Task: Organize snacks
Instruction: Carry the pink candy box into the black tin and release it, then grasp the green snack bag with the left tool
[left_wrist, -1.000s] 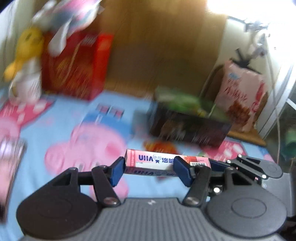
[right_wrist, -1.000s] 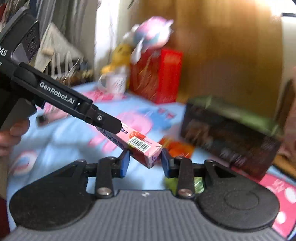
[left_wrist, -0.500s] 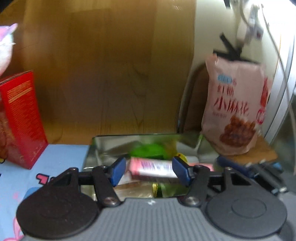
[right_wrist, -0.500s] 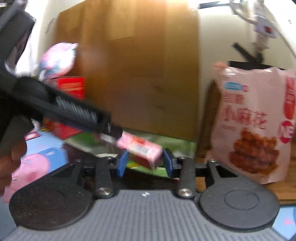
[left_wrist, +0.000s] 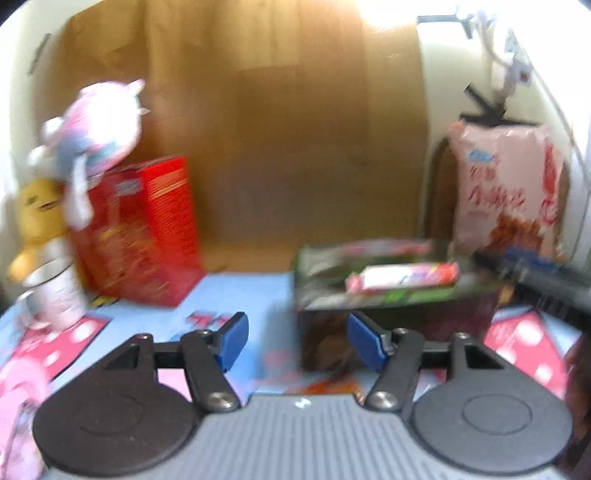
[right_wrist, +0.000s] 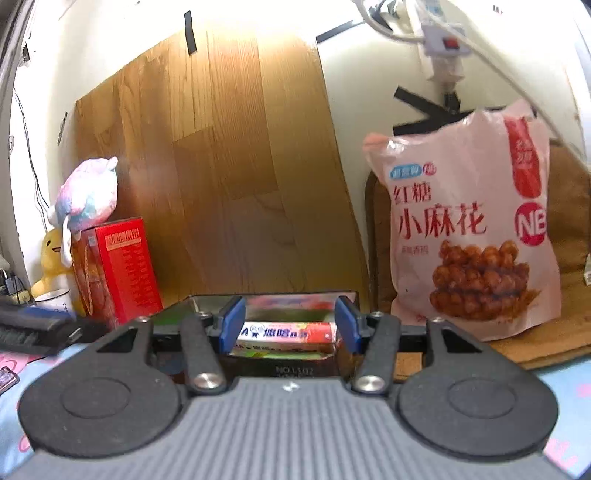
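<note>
A pink candy box (left_wrist: 402, 277) lies on top of the snacks in a dark open tin (left_wrist: 399, 314). My left gripper (left_wrist: 295, 339) is open and empty, pulled back from the tin above the blue cloth. My right gripper (right_wrist: 288, 328) is open in front of the tin (right_wrist: 280, 365), and the pink box (right_wrist: 284, 332) lies in the tin beyond its blue pads, untouched. The tin's shiny inner wall mirrors the box.
A large pink snack bag (right_wrist: 469, 236) leans against the wall right of the tin. A red carton (left_wrist: 140, 229) with a plush toy (left_wrist: 96, 133) on it stands at the left, beside a yellow toy and white mug (left_wrist: 55, 291). A wooden board (right_wrist: 221, 177) backs the scene.
Both grippers carried the pink box over the tin and let it go. It now lies in the tin. The left gripper has pulled back and opened; the right one has opened.
</note>
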